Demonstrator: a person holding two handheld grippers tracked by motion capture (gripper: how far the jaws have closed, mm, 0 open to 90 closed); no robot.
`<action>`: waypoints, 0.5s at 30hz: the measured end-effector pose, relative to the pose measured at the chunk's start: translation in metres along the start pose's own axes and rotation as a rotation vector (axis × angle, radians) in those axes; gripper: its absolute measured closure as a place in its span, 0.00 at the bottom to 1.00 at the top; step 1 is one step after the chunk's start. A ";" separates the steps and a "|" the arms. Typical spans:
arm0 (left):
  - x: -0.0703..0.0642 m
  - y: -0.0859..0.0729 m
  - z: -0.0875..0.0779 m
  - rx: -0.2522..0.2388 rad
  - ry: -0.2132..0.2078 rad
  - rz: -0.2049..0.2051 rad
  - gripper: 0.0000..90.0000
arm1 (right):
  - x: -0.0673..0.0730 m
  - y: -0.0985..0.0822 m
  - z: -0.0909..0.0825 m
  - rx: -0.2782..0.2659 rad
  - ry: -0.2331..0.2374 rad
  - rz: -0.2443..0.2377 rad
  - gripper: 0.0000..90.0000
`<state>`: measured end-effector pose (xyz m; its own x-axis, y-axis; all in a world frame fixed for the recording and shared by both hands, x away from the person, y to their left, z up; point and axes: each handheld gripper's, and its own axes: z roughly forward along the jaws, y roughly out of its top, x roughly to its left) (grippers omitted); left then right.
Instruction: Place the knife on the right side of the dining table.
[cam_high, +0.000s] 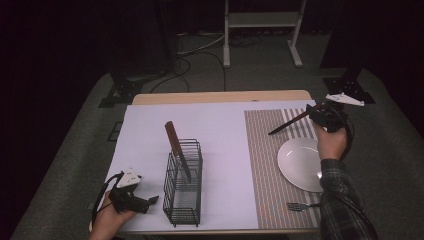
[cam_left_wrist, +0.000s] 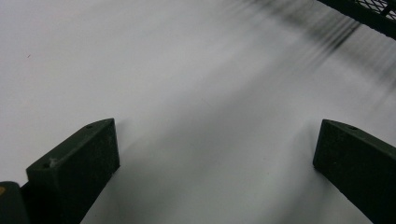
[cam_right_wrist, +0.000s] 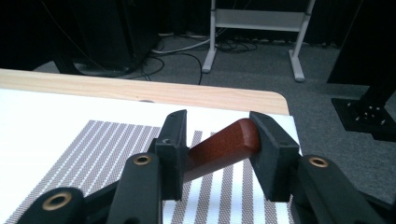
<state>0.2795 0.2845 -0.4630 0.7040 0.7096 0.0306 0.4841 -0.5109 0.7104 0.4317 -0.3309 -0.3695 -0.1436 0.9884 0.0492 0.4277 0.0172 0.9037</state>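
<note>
A brown-handled knife (cam_high: 292, 121) lies aslant on the striped placemat (cam_high: 262, 165), blade toward the left. Its wooden handle (cam_right_wrist: 219, 151) sits between the jaws of my right gripper (cam_right_wrist: 217, 140), which stand wider apart than the handle; its end touches the right-hand pad. In the high view the right gripper (cam_high: 315, 112) is at the mat's far right. My left gripper (cam_high: 152, 200) rests low at the near left, open, with bare white sheet between its jaws (cam_left_wrist: 215, 158). A second knife (cam_high: 177, 150) stands handle-up in a black wire rack (cam_high: 184, 200).
A white plate (cam_high: 300, 165) sits on the placemat near the person's right forearm, with a fork (cam_high: 299, 206) at the mat's near edge. A white sheet (cam_high: 145, 135) covers the left of the table. The rack's corner (cam_left_wrist: 369, 11) is just ahead of the left gripper.
</note>
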 end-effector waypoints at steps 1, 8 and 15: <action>0.000 0.000 0.000 0.000 0.000 0.000 0.00 | -0.001 -0.001 0.000 0.002 -0.002 -0.004 0.63; 0.000 0.000 0.000 0.000 0.000 0.000 0.00 | -0.008 -0.007 0.001 0.018 -0.006 0.009 0.61; 0.000 0.000 0.000 0.000 0.000 0.000 0.00 | -0.016 -0.015 0.004 0.036 -0.015 0.031 0.58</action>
<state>0.2795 0.2844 -0.4630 0.7039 0.7096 0.0309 0.4840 -0.5110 0.7103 0.4308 -0.3461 -0.3859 -0.1166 0.9907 0.0701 0.4635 -0.0081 0.8860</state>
